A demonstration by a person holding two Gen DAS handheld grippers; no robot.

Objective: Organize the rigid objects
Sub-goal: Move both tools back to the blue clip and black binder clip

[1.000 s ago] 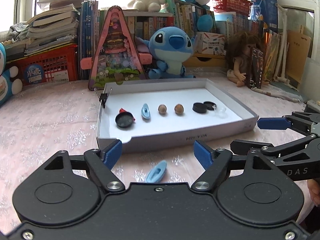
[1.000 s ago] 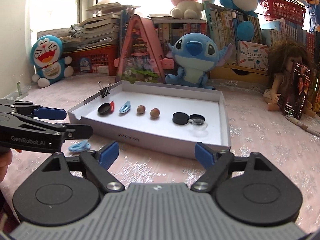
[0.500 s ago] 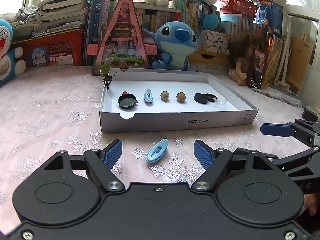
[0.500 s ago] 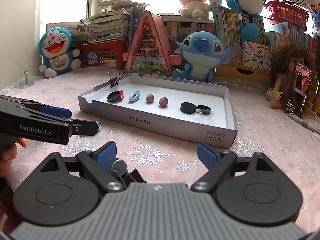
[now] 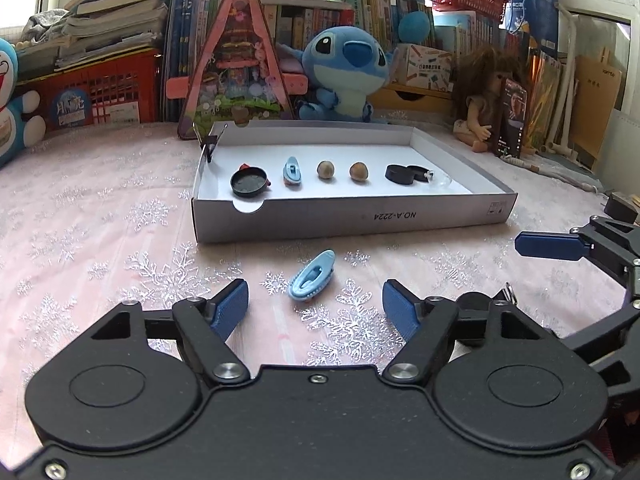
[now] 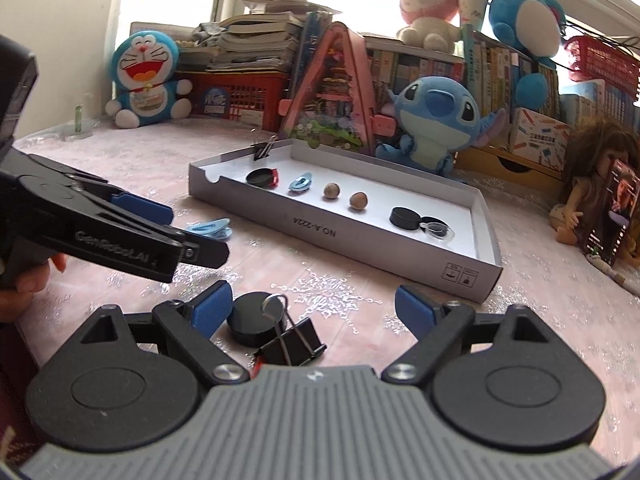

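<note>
Your left claw (image 5: 315,309) is closing, its pads not yet touching the blue clip (image 5: 312,277) that lies on the desk (image 5: 100,240) just ahead of them at frame centre. Your right claw (image 6: 313,309) stands wide open, empty; the black cap (image 6: 256,318) and binder clip (image 6: 291,345) lie between its fingers, lower centre.

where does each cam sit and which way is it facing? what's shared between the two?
Left wrist: on the left gripper, looking forward and down at the blue clip, jaws closing around it, untouched; right gripper's fingers show at right.
Right wrist: on the right gripper, open over the black cap and binder clip; left gripper and a hand at left.
Shared: white box, blue clip, plush toy.
</note>
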